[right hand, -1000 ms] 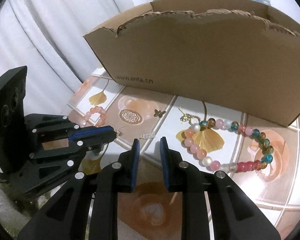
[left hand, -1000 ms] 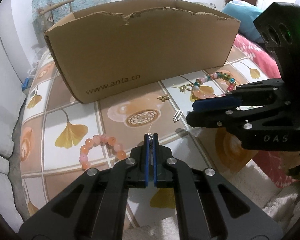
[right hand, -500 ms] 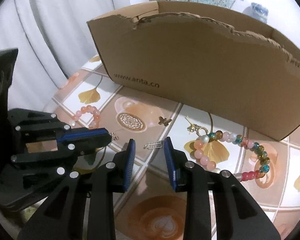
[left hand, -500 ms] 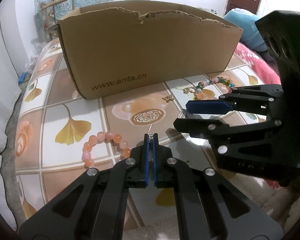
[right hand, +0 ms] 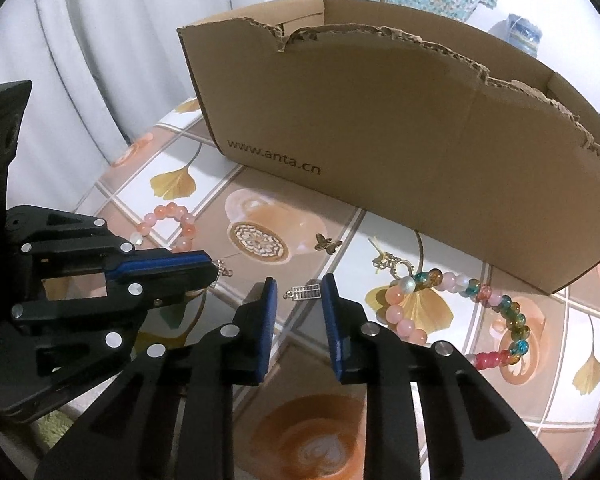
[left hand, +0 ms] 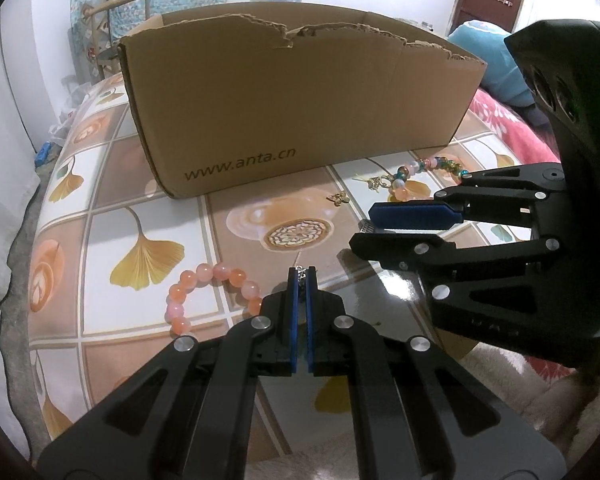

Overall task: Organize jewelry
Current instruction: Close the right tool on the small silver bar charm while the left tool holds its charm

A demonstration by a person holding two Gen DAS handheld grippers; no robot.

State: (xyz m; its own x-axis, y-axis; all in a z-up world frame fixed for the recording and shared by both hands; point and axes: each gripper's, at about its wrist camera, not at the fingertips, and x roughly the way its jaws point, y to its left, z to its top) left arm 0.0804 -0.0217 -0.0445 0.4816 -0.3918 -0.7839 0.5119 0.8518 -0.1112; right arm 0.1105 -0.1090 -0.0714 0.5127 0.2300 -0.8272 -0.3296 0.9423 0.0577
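Looking along your left claw (left hand: 300, 276), the jaws are pinched tight on a small silver chain charm (left hand: 300, 273) above the table (left hand: 112, 224). A peach bead bracelet (left hand: 208, 284) lies just left of the tips, before the cardboard box (left hand: 292, 108).

Turning to the right view, your right claw (right hand: 298, 294) is partly open and closing, a small silver abacus charm (right hand: 306, 292) lying between its pads, seemingly touching the right one. A butterfly charm (right hand: 327, 243) and multicoloured bead bracelet (right hand: 460, 308) lie nearby.

Left gripper (left hand: 301, 276) pinched shut, angled down; right gripper (right hand: 298, 294) beside it, jaws closing.
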